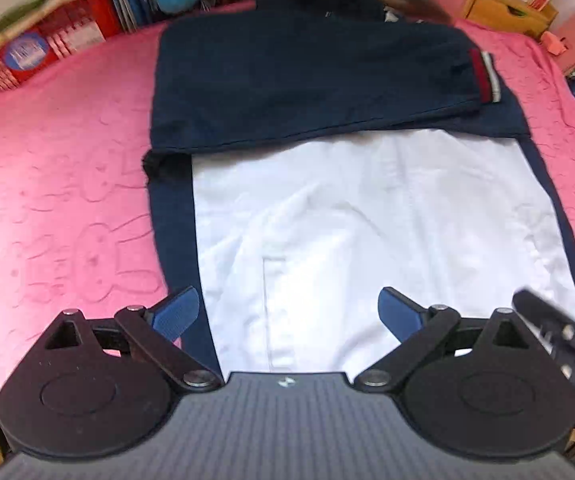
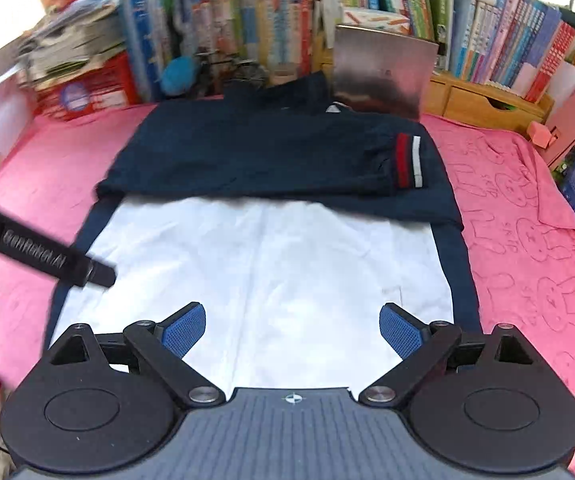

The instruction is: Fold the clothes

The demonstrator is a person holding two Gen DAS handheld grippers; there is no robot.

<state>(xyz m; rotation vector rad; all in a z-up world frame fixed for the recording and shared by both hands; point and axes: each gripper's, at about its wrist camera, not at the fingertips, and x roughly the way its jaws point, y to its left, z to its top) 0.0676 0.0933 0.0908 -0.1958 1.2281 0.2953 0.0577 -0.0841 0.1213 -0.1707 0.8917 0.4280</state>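
- The left gripper (image 1: 287,312) sat nearest its camera, jaws spread wide and holding nothing, poised over the near hem of the shirt (image 1: 367,220).
- The right gripper (image 2: 292,328) was likewise wide open and empty, above the same white panel, a little toward the shirt's right side.
- The shirt lay flat on the pink blanket (image 1: 67,200), white body toward the cameras with navy side strips; its navy upper part was already folded across, the striped sleeve cuff (image 2: 409,160) lying on top at the right.
- The step in hand looked to be taking the near hem to fold it away toward the collar.
- To do it well, each gripper probably needed to move outward to a bottom corner, on the navy strips, so the hem would lift evenly.
- The pads should pinch every layer of cloth, yet not the blanket beneath.
- Books (image 2: 287,20) crowded the far edge, so the fold had to stop short of them.
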